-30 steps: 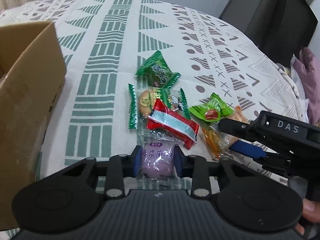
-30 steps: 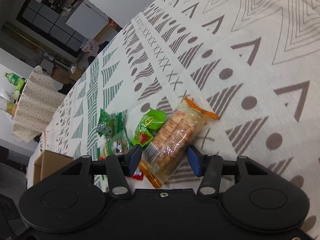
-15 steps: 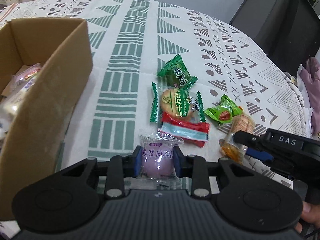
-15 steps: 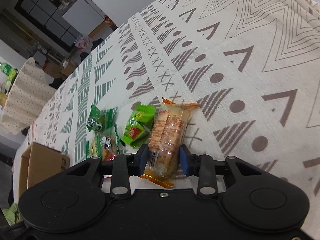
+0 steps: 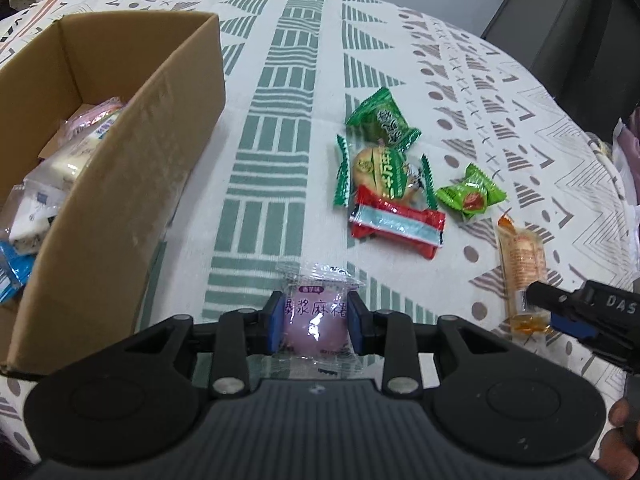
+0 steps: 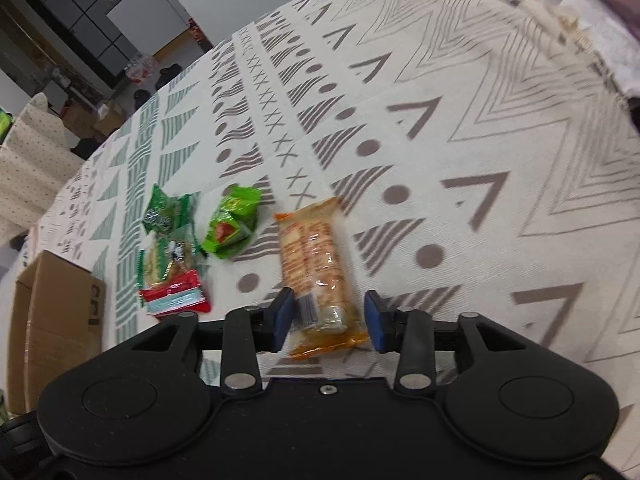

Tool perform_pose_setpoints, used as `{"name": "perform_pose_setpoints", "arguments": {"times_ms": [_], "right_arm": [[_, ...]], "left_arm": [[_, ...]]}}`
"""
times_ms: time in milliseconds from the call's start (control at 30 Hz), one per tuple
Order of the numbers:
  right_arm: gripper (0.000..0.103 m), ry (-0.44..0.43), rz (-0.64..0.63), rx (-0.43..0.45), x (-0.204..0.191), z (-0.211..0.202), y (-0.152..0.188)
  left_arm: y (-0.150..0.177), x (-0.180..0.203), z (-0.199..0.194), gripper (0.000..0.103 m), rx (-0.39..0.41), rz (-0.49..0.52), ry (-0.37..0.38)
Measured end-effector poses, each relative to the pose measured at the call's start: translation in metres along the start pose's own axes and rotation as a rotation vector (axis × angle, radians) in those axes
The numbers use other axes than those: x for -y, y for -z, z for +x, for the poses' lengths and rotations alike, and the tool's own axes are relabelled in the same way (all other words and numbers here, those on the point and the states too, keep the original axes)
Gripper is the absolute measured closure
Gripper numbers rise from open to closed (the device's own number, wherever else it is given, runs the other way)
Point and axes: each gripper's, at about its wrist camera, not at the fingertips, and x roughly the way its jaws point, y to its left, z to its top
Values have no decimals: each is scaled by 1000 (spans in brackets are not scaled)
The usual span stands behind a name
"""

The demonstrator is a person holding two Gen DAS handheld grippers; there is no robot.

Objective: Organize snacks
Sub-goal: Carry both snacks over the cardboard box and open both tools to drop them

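two packets are gripped — purple mochi packet clamped in left gripper near the cardboard box; orange cracker pack loosely straddled by right gripper — slip-out is risked if lifted.

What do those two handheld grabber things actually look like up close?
Both are matte black plastic. The left gripper and right gripper each have a ribbed body, two round raised discs, silver screws on jointed links, and fingers tipped with blue pads. The right one, seen from the left camera, carries white letters "DAS". No cables or sleeves show.
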Motion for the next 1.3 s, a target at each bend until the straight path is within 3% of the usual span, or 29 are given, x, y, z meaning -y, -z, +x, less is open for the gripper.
{"name": "perform_pose_setpoints", "arguments": {"times_ms": [133,367,667,767,833,933,1300], "right_arm": [[49,-67,72,1,7,2,-5],[48,-114,72,-13,-1,17,-9],[48,-34,-82,10,-22,25,-7],[53,23,-182,13,-33,26,0],[67,63,-225,17,-37,25,2],[68,48,-217,10,-34,21,2],[68,-60,-223,54,-45,-7,5]], "left_arm": [[1,7,3,66,-17,31,-37],[2,11,6,58,-35,48,-48],[2,14,10,57,-46,87,-71],[3,11,12,57,-38,67,-63],[4,10,12,62,-29,73,-71],[2,9,8,70,-26,78,-73],[-3,4,-28,71,51,57,-67]]}}
